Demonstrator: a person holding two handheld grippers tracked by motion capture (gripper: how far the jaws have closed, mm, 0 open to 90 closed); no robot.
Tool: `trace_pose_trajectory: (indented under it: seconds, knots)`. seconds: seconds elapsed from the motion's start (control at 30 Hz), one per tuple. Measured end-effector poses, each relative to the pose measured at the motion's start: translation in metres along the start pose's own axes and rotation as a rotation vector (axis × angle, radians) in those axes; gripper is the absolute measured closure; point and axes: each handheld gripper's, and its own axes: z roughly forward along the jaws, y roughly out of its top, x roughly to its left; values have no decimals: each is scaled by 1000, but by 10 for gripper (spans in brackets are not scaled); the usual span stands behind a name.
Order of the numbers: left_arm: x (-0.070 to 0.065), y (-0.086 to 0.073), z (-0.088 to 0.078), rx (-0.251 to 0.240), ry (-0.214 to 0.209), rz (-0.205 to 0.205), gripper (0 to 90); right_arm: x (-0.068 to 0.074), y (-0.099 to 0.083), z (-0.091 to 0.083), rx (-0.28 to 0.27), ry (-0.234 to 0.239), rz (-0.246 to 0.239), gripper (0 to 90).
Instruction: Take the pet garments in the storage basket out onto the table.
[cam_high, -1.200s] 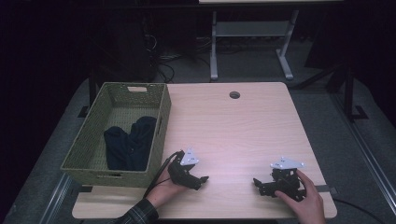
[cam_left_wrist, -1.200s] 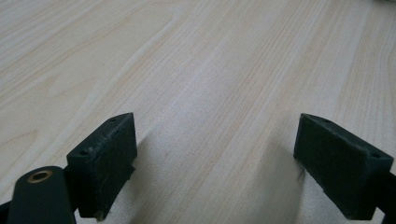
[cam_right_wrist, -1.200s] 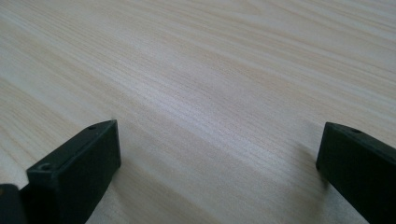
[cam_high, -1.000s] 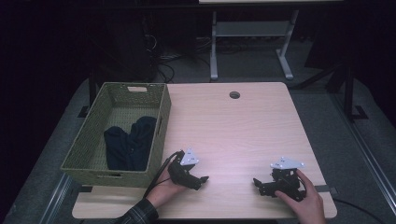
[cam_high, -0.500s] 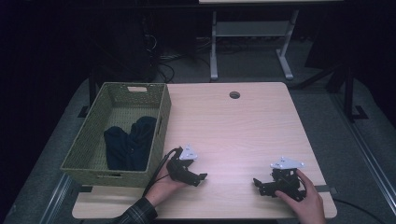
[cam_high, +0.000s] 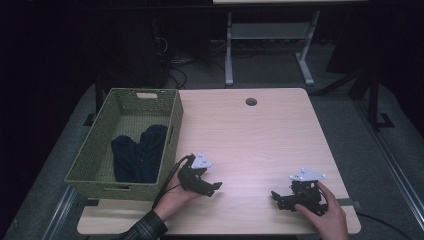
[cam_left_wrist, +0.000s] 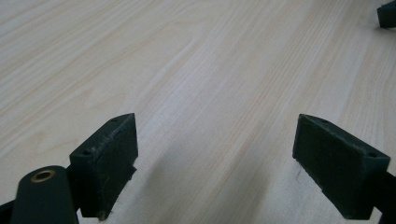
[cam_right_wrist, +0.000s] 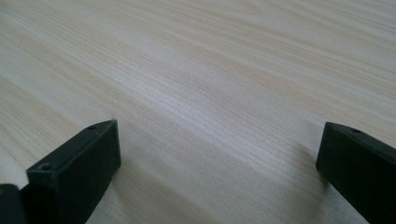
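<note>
A green woven basket (cam_high: 170, 107) stands at the table's left edge with a dark blue garment (cam_high: 137, 155) lying inside it. My left gripper (cam_high: 214, 188) rests low on the table just right of the basket's near corner, open, with bare wood (cam_left_wrist: 215, 140) between its pads. My right gripper (cam_high: 276, 199) lies near the table's front right, also open, pointing left toward the other one. Its own view has nothing but light wood grain (cam_right_wrist: 219, 116) between its two black jaws. A tip of the right gripper (cam_left_wrist: 386, 13) peeks in at the top right of the left gripper view.
The light wooden table (cam_high: 260, 135) has a round cable hole (cam_high: 251, 101) near its far edge. Behind the table stands a white metal frame (cam_high: 265, 35) on the dark floor, with cables (cam_high: 175, 65) beside it.
The left gripper has shifted slightly toward the basket and back again. The right gripper has stayed where it was.
</note>
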Motion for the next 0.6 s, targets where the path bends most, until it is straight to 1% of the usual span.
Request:
trace_pose_trajectory:
  seconds: [0.2, 0.33, 0.37, 0.6]
  knots:
    - [1, 3, -1, 0, 6, 12, 136, 0, 0, 0, -3, 1, -1, 0]
    - [1, 6, -3, 1, 10, 8, 137, 0, 0, 0, -2, 1, 0, 0]
    - [2, 7, -3, 2, 13, 14, 137, 0, 0, 0, -2, 1, -1, 0]
    - [4, 13, -8, -10, 18, 17, 137, 0, 0, 0, -2, 2, -1, 0]
